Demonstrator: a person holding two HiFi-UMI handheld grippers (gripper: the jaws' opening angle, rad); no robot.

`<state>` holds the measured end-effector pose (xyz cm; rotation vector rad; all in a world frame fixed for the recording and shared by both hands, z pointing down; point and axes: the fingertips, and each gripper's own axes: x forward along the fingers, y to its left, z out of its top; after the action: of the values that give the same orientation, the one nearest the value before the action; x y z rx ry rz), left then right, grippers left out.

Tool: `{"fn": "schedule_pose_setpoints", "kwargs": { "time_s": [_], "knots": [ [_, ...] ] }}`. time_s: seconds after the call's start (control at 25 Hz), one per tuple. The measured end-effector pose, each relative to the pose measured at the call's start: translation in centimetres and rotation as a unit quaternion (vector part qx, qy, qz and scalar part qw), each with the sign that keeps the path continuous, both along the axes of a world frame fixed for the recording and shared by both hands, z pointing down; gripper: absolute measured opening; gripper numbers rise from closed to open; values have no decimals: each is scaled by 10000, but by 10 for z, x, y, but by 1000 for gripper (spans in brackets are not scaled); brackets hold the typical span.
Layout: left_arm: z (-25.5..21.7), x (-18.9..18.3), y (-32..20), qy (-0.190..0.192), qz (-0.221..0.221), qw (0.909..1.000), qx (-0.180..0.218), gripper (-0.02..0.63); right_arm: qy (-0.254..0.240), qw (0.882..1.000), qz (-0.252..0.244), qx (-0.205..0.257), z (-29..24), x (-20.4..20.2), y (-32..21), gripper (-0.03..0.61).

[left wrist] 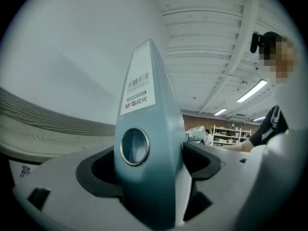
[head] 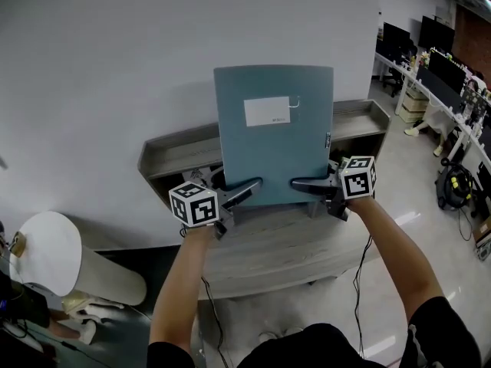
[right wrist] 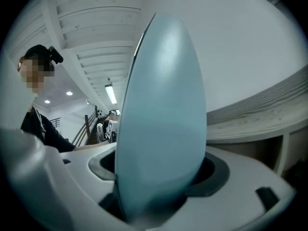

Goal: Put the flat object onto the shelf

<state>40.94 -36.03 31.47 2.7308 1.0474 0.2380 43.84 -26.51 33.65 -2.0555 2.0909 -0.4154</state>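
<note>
Squarely upright, smooth flat teal binder [head: 274,133], grey wood-grain shelf [head: 360,121] behind.

Wall [head: 115,67] right behind rimmed shelf [head: 178,156]

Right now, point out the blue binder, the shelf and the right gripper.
blue binder [head: 273,156], head view, front cover.
shelf [head: 357,119], head view, top board.
right gripper [head: 299,183], head view, jaw tips.

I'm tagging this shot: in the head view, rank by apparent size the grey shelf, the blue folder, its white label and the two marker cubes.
1. shelf
2. folder
3. left cube and right cube: alike, so tied
4. label, only slightly smaller than the cubes
</note>
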Motion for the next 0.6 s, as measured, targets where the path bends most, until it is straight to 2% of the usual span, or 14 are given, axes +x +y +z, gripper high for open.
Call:
{"fn": "schedule_pose_setpoints", "kwargs": {
  "time_s": [0.12, 0.32, 0.6],
  "knots": [
    [-5, 27, 5, -19, -44, 9999, 116, 382, 91, 9998, 185, -44, -7, 24, 8, 371],
    [-4, 56, 11, -15, -154, 9991, 397, 388, 391, 9978, 364, -383, -7, 53, 16, 376],
    [-5, 96, 3, -76, -435, 9964, 725, 394, 414, 9952, 632, -621, -4, 95, 12, 391]
  ]
}}
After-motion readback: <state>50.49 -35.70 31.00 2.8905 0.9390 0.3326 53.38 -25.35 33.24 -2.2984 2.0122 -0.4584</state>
